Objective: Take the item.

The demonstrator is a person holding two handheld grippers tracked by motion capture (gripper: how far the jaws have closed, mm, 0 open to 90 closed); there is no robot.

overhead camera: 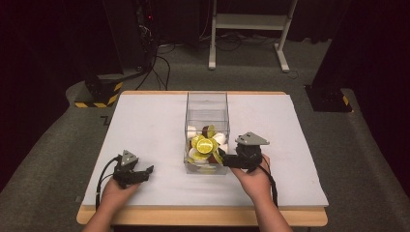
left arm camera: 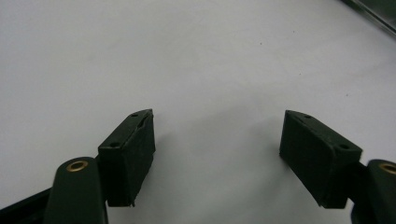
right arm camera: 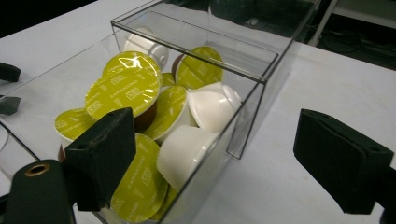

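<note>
My left gripper (overhead camera: 145, 172): fingers (left arm camera: 126, 156) spread wide, holding nothing, low over bare white counter (overhead camera: 145, 125), near its front left.

My right gripper (overhead camera: 223, 158): fingers (right arm camera: 100, 156) also wide apart, empty, straddling the near right corner of the clear box (overhead camera: 207, 104); one finger sits before the box's near wall, the other over open counter to its right.

Clear box: open-topped, at counter centre, long axis running away from me. Its near half is heaped with coffee capsules (right arm camera: 123, 88), yellow-green foil lids and white cups facing all ways.

Counter: white sheet with wood edging.

Room: grey carpet, dark surrounds; white frame legs (overhead camera: 283, 50) and trailing floor cables (overhead camera: 162, 65) beyond the far edge.
</note>
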